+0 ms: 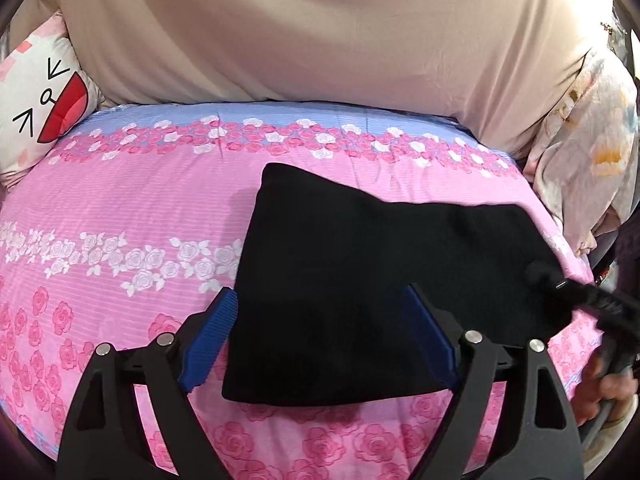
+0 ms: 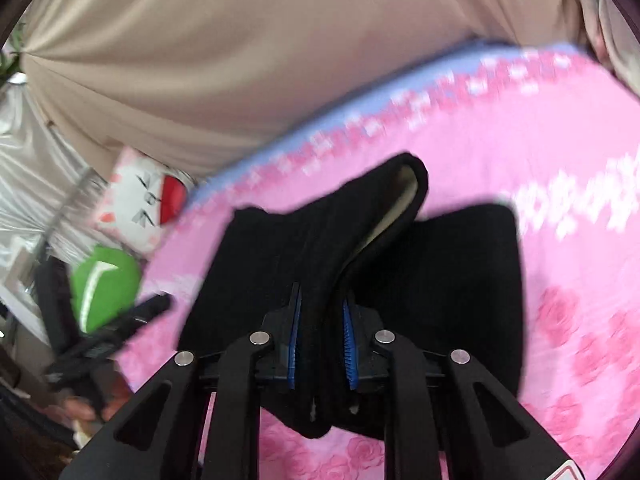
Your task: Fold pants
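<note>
The black pants (image 1: 360, 280) lie partly folded on the pink floral bedsheet (image 1: 120, 208). My left gripper (image 1: 320, 316) is open, its blue pads (image 1: 216, 332) spread to either side of the pants' near part, low over the cloth. My right gripper (image 2: 322, 320) is shut on a bunched fold of the black pants (image 2: 360, 240) and lifts it off the bed; a pale inner lining shows at the raised edge. The right gripper also shows in the left wrist view (image 1: 576, 292) at the pants' right edge.
A beige fabric headboard (image 1: 320, 40) stands behind the bed. A white cartoon pillow (image 1: 40, 104) sits at the far left corner. A floral quilt (image 1: 588, 168) is heaped at the right. A green cushion (image 2: 106, 284) lies beside the bed.
</note>
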The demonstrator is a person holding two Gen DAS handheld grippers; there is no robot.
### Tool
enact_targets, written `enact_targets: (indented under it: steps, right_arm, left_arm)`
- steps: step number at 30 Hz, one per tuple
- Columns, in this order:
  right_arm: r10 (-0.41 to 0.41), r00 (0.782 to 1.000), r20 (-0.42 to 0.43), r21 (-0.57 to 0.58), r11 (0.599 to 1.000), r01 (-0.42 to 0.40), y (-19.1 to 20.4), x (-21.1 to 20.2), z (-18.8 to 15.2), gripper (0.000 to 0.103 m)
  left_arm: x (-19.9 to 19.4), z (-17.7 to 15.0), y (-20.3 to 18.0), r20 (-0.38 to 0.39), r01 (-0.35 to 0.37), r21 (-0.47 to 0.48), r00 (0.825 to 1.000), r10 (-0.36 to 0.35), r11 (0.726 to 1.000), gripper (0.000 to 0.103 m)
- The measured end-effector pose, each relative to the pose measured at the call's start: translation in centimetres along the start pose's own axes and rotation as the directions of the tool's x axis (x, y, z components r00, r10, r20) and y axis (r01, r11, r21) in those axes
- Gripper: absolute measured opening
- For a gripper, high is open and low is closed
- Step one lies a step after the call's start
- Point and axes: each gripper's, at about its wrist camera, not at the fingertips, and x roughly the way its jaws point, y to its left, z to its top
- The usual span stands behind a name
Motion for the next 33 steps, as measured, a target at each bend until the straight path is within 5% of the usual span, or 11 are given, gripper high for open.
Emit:
enact_targets:
  steps: [3,6,12,15,26,30,33]
  right_arm:
    - [-0.101,0.994,0.045,-0.03,0.994,0.103,-1.4,-2.5,0.3,0.016]
    - [-0.213,0.974,-0.08,0.017,0.977,0.215,-5.8,0.6,-1.1,0.02]
    - [-0.175,0.985,0.001,0.09,0.981,0.174,-5.8,-1.5,-0.5,0.027]
    - [-0.176,0.984,0.032,0.072,0.982,0.174,-5.2,-2.7,0.0,0.052]
    - [-0.186,0.979,-0.088,0.17,0.965,0.198,-6.6,0.0,-2.8,0.068]
    - [-0.175,0.978,-0.115,0.185,0.963,0.194,-6.6,0.8,-3.5,0.072]
    - [-0.143,0.984,-0.107,0.219,0.962,0.164,-7.1,0.9,-3.9,0.073]
  left_arm:
    - [0.2,-0.2,-0.4,0.005,-0.006,0.013,1.0,0.006,1.0,0.089]
    - [1.9,-0.6,-0.7,-0.038,-0.006,0.017,0.999,0.007,1.0,0.089]
    - [3.8,-0.8,-1.3,-0.086,-0.06,0.034,0.994,0.063,0.998,0.089]
    - [4.4,-0.7,-1.1,-0.103,-0.091,0.041,0.99,0.095,0.995,0.089]
    - [5.7,-1.1,-0.1,-0.163,-0.091,0.032,0.982,0.095,0.995,0.09]
    - [6.6,-1.1,0.4,-0.194,-0.038,0.006,0.98,0.039,0.999,0.093]
    - [7.9,-1.3,1.4,-0.238,0.065,-0.074,0.968,-0.081,0.995,0.094]
